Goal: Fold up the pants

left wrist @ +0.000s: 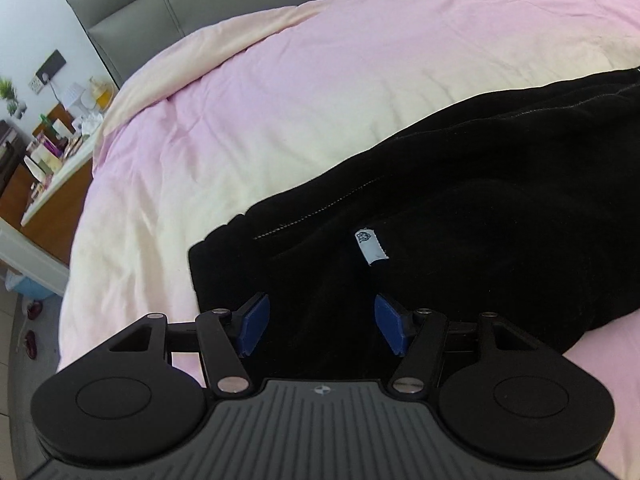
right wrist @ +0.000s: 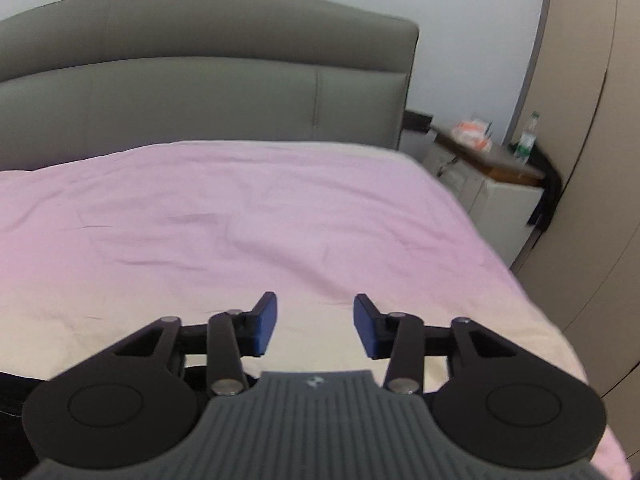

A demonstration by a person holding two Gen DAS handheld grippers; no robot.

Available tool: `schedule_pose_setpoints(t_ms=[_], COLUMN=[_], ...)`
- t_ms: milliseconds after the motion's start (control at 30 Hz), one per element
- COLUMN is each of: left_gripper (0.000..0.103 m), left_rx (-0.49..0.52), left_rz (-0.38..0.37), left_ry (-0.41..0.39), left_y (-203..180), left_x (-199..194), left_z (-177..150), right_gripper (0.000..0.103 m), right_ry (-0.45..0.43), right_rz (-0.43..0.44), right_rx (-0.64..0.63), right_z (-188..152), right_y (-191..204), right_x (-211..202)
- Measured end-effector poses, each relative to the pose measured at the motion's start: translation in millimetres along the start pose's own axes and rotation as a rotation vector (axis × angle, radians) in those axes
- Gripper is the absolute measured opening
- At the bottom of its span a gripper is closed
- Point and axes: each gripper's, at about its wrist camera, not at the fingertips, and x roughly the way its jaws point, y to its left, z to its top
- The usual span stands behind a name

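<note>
1. Your left gripper [left wrist: 322, 326] has its two blue-padded fingers [left wrist: 255, 326] spread wide, with nothing between them; it sits over the near end of the pants [left wrist: 460, 220].
2. You have one pair of black pants, lying on the bed [left wrist: 240, 100]. From the left wrist view it runs from the lower middle up toward the right edge of the frame, where it passes out of sight.
3. The pants' left edge stops just ahead of your left finger, with a squared corner there. A white care label [left wrist: 372, 245] shows on the cloth, just beyond the gap between the fingers, and one line of pale stitching runs along the upper side.
4. Left of and beyond the pants, the pink and cream bedcover lies open up to the grey headboard [left wrist: 132, 12]. The bed's left edge falls away to the floor, beside a cluttered counter [left wrist: 60, 168] against the wall.
5. Your right gripper [right wrist: 315, 328] also has both fingers wide apart, holding nothing, and hangs over bare bedcover [right wrist: 240, 220].
6. In the right wrist view, only a dark sliver at the lower left corner could be the pants; you cannot tell for sure.
7. Ahead of the right gripper the cover is open to the headboard. The bed's right edge drops beside one nightstand [right wrist: 492, 184], which carries one bottle [right wrist: 527, 136] and a blurred orange-and-white item.
</note>
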Motion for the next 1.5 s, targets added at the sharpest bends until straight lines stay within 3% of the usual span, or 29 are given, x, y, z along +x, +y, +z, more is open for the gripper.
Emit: schedule_pose_setpoints(t_ms=[33,133,267,300,333,467,567,667,700,733,800,867,933,1033,1133,1267,1300,1333,1367,1433,1500], left_gripper=[0.071,0.071,0.071,0.071,0.071,0.071,0.071,0.071,0.071,0.071,0.072,0.072,0.072,0.071,0.072,0.071,0.071,0.071,0.073,0.078,0.085], left_rx=[0.005,0.017,-0.003,-0.013,-0.018,-0.007,-0.014,-0.009,-0.006,-0.005,-0.010,-0.020,-0.034,-0.046,-0.040,-0.067,-0.077,-0.083,-0.084,-0.083,-0.128], left_rz=[0.003,-0.003,-0.010,-0.009,-0.007,0.002,0.010,0.021,0.023,0.022,0.016,0.009,0.005,0.007,0.008,-0.007,-0.008,-0.007,0.003,0.041,0.053], left_ry=[0.000,0.005,-0.010,-0.016,-0.017,-0.012,-0.006,-0.003,-0.006,-0.009,-0.012,-0.018,-0.023,-0.030,-0.034,-0.040,-0.043,-0.049,-0.056,-0.087,-0.135], left_y=[-1,-3,-1,-1,-1,-2,-3,-6,-6,-7,-5,-3,-1,-2,-2,2,3,3,4,7,16], left_x=[3,12,19,19,19,15,13,15,15,16,17,17,17,15,13,14,13,10,7,-4,-17], left_z=[0,-5,-8,-9,-9,-10,-9,-8,-8,-8,-8,-8,-10,-11,-12,-13,-13,-13,-13,-15,-20], right_gripper=[0.062,0.062,0.064,0.070,0.075,0.074,0.060,0.057,0.036,0.002,0.000,0.000,0.000,0.000,0.000,0.005,0.008,0.012,0.013,0.026,0.027], right_ry=[0.040,0.089,0.091,0.088,0.092,0.092,0.093,0.115,0.105,0.108,0.126,0.078,0.012,0.004,0.089,0.364,0.384,0.354,0.290,0.210,0.176], right_rz=[0.037,0.061,0.236,0.257,0.256,0.266,0.345,0.324,0.344,0.363,0.496,0.591,0.637,0.590,0.457,0.107,-0.038,-0.114,-0.124,-0.056,0.030], right_rx=[-0.005,-0.042,0.033,0.042,0.046,0.051,0.102,0.099,0.098,0.101,0.158,0.152,0.226,0.326,0.337,0.154,0.063,-0.001,-0.022,0.053,0.147], right_z=[-3,-30,-82,-92,-101,-120,-122,-123,-120,-117,-102,-80,-52,-25,-20,-54,-66,-73,-78,-87,-95], right_y=[-2,-6,-27,-30,-32,-29,-24,-12,-10,-11,-21,-27,-43,-69,-73,-37,-25,-16,-9,-9,-11], right_x=[6,13,24,27,32,56,74,78,72,67,53,29,8,4,24,83,91,92,87,75,64])
